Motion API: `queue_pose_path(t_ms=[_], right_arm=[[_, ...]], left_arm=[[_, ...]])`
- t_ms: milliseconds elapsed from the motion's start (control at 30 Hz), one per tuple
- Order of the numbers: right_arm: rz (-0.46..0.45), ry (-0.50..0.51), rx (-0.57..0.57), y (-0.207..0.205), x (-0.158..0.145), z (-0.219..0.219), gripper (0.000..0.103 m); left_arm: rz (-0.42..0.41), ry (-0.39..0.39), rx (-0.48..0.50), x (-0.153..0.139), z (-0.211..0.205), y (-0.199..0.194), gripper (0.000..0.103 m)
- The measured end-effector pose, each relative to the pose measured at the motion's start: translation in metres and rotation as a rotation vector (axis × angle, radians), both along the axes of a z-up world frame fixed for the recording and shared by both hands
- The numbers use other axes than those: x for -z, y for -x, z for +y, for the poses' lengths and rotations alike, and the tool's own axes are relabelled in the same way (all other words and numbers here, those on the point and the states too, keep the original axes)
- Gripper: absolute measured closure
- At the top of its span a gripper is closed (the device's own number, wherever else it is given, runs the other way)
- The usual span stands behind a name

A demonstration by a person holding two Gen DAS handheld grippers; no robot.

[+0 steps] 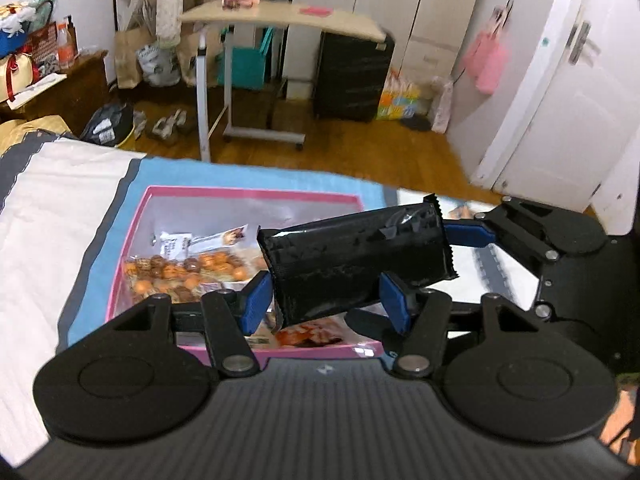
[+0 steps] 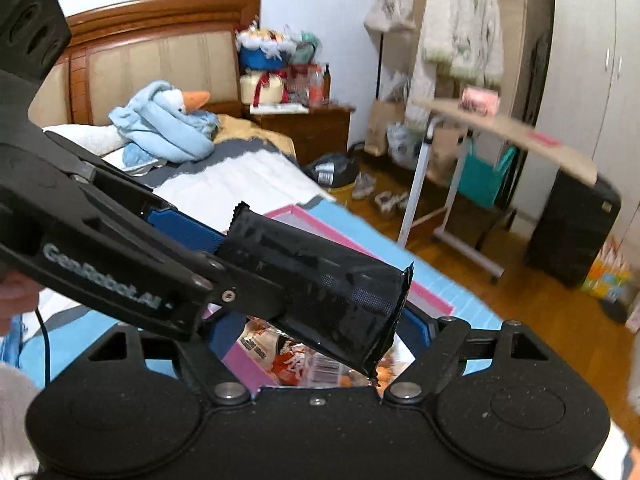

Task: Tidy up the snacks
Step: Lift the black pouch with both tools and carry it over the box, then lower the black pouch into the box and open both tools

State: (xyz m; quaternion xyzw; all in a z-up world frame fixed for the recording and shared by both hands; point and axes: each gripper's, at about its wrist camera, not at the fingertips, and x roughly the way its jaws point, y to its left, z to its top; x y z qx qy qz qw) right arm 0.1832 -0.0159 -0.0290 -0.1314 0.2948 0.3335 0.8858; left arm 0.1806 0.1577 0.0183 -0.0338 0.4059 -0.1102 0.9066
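Clamped left gripper jaws on black packet mid-body; had right gripper jaws spread wide round its crimped end, no clear press. Held packet tilted over pink box on bed, probably for dropping beside orange snack bags. Noted rolling table beyond.

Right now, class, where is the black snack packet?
The black snack packet is held between the left gripper pads above the pink box on the bed.

pink box far rim blurred, its snack packets partly hidden behind black pouch
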Motion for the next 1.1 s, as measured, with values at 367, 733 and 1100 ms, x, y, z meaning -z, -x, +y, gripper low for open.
queue_pose_path(t_ms=[367, 733, 1100], right_arm=[[0.201, -0.013, 0.046, -0.048, 0.046, 0.044, 0.019], [0.234, -0.089, 0.114, -0.042, 0.056, 0.012, 0.017], [0.108, -0.099, 0.213, 0.001, 0.033, -0.046, 0.016]], left_arm=[[0.256, -0.013, -0.134, 0.066, 0.031, -0.080, 0.044], [0.151, -0.074, -0.258, 0.081, 0.027, -0.061, 0.035], [0.026, -0.079, -0.208, 0.043, 0.001, -0.016, 0.034]])
